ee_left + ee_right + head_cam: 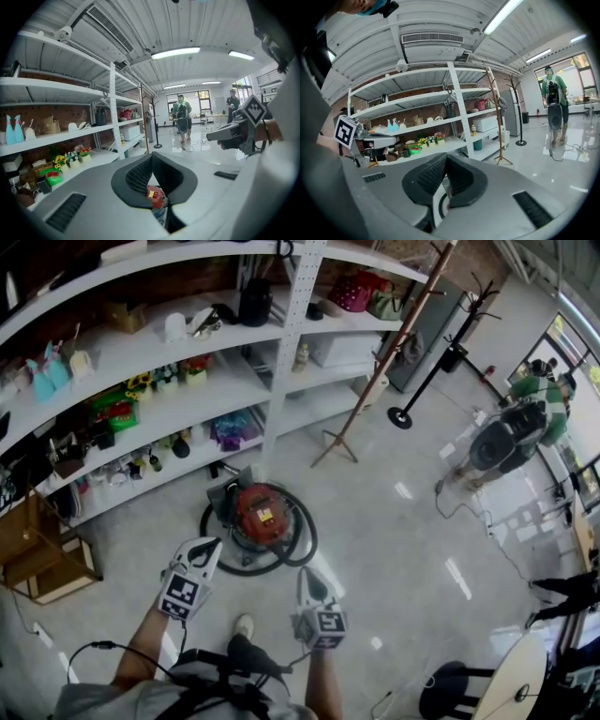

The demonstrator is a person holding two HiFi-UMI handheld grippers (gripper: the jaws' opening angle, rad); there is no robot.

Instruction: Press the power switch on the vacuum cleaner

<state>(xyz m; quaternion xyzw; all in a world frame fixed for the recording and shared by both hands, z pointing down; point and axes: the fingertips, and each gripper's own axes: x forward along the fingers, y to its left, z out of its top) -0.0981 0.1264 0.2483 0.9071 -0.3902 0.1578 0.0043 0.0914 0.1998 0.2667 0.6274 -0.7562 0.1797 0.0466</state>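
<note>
The vacuum cleaner [261, 514] is a red canister on the floor in front of the shelves, with its black hose [305, 538] looped around it. My left gripper [208, 546] hangs just short of its near-left side, jaws shut and empty. My right gripper [304, 574] is over the hose at the near right, also shut with nothing held. In the left gripper view the red top [155, 196] shows below the closed left gripper [151, 159]. Under the closed right gripper [446, 157] only a bit of hose [435, 207] shows. I cannot make out the power switch.
White shelving [234, 381] full of small items runs behind the vacuum. A wooden coat stand [375, 381] leans at its right, a wooden crate [37, 559] sits at the left. A person [511, 437] stands far right; a stool [450, 690] and round table [525, 681] are near right.
</note>
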